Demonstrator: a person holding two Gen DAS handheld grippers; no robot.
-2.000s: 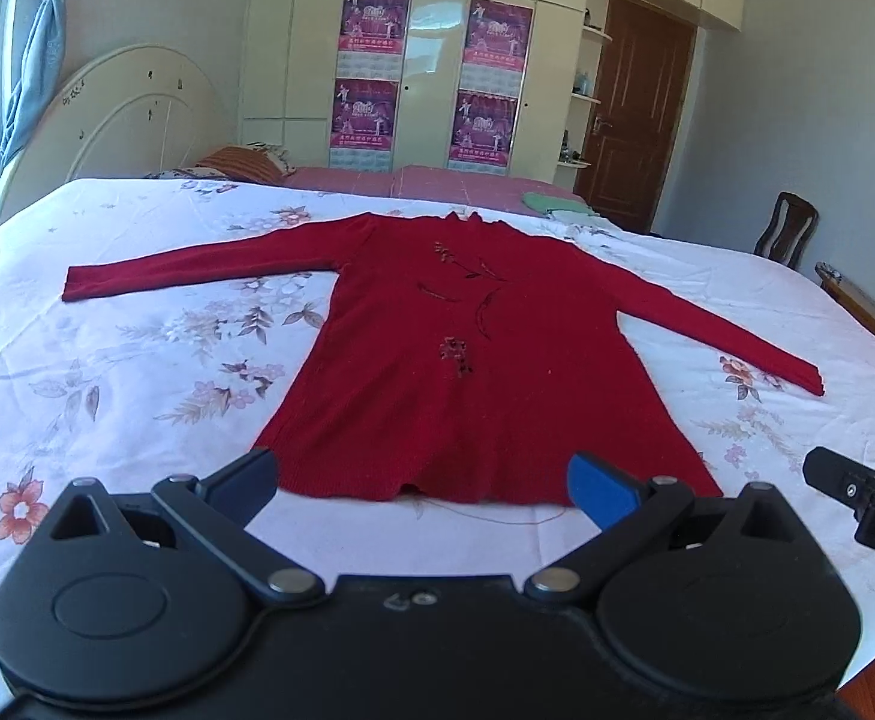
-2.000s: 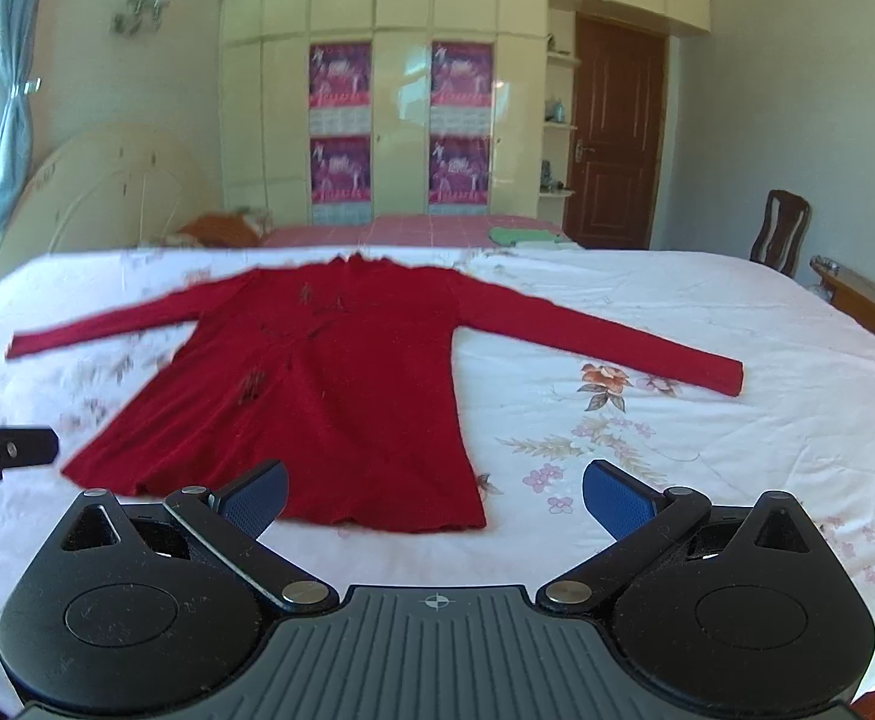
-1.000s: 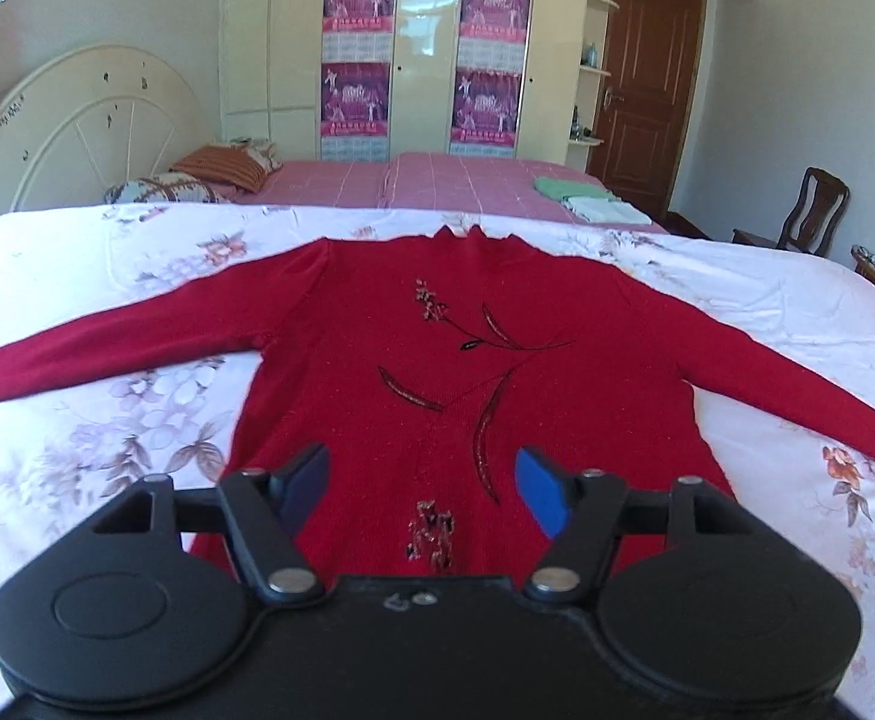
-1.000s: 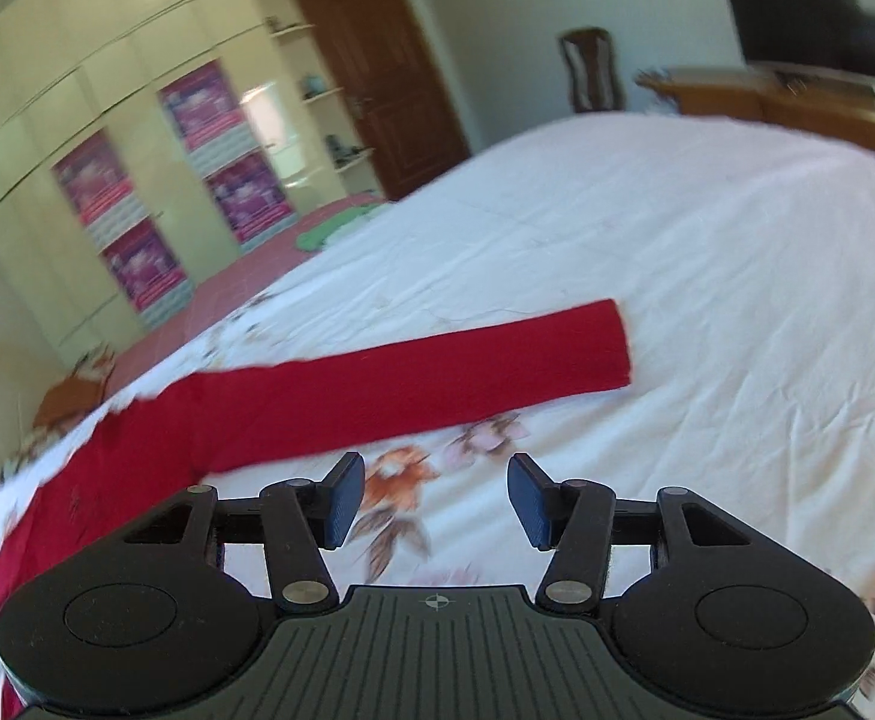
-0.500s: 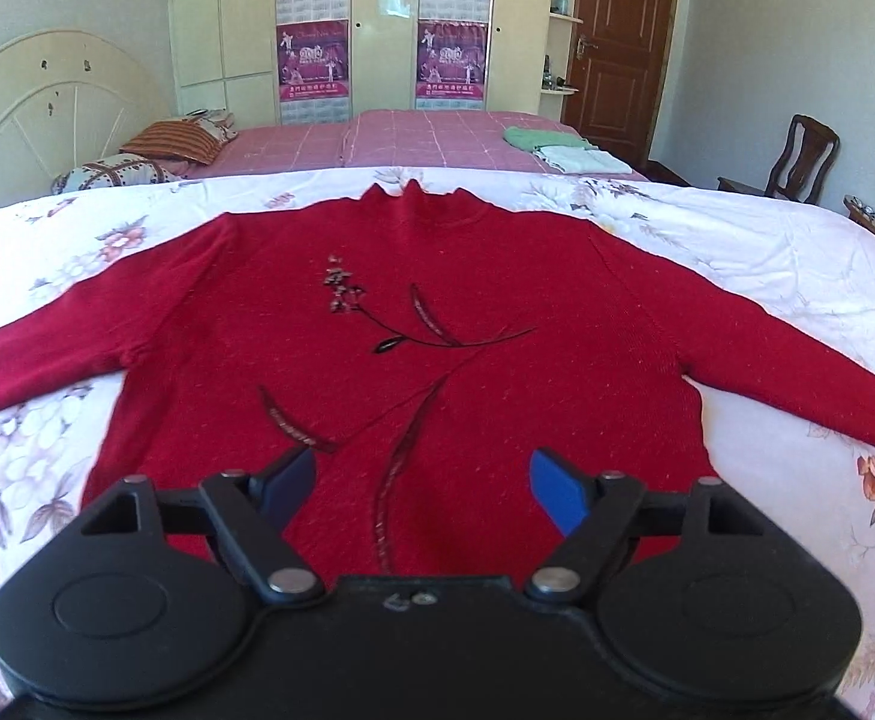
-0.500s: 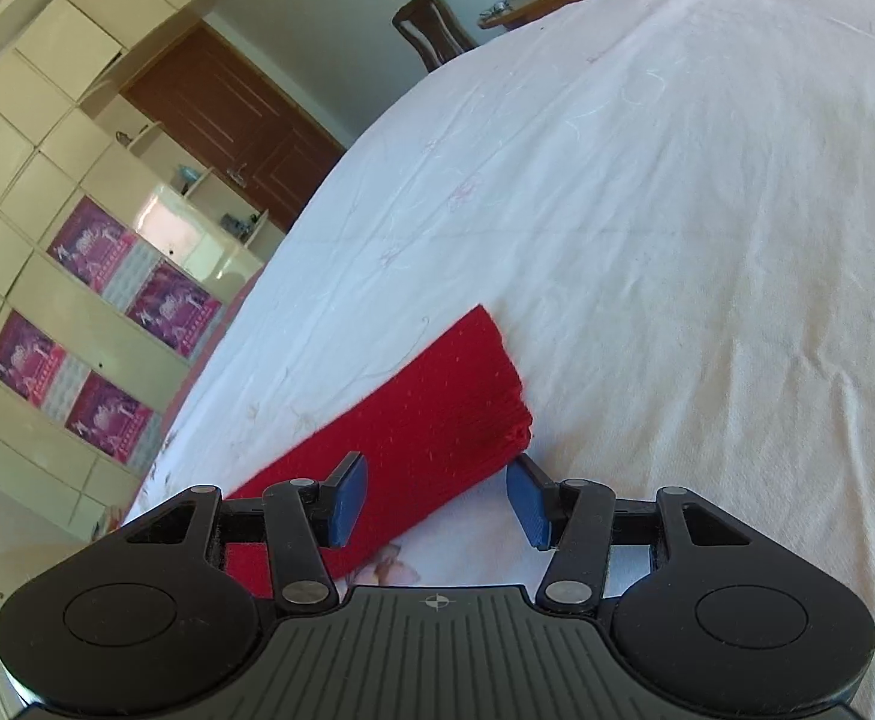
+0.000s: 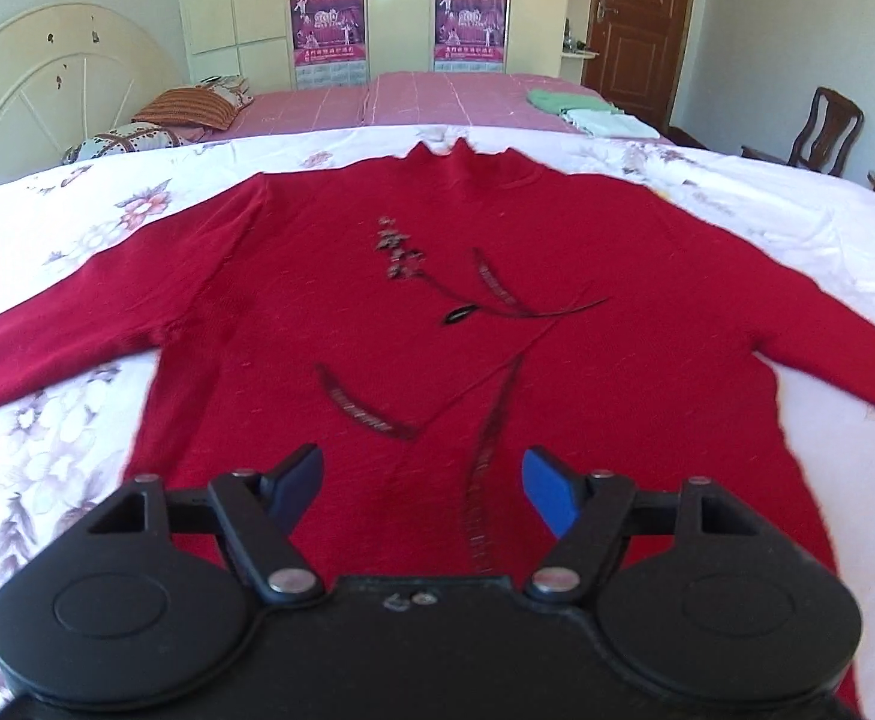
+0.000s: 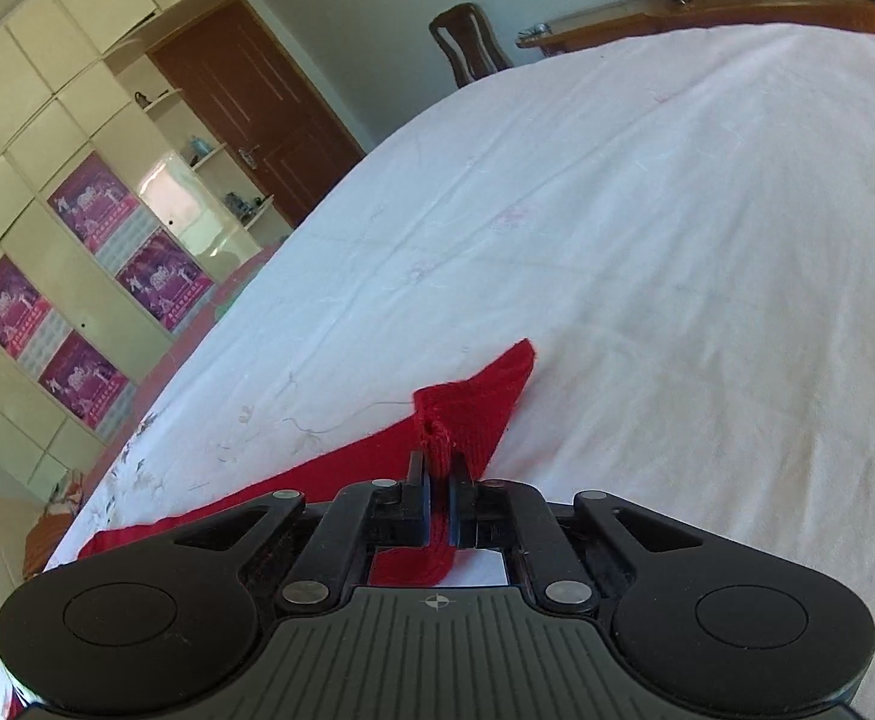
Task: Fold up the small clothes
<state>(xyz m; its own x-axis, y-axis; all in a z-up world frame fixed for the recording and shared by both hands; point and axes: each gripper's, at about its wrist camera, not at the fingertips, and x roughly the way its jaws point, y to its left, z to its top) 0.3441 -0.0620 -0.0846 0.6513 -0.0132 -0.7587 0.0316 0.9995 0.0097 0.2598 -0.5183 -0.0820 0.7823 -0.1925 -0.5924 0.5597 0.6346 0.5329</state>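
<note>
Right wrist view: right tongs (image 8: 436, 501), apart half a second ago, now clamp the sweater cuff (image 8: 473, 402). Left tongs (image 7: 422, 483) are closing, nothing gripped, now farther up the red sweater (image 7: 557, 372).

I'm looking at a red long-sleeved sweater (image 7: 497, 312) spread flat and face up on the bed, high neck at the far end, both sleeves stretched out to the sides. Dark embroidered flower stems run down its front. Over on my right, the cuff end of one sleeve (image 8: 479, 402) is pinched up off the sheet, bunched into a small peak.
</note>
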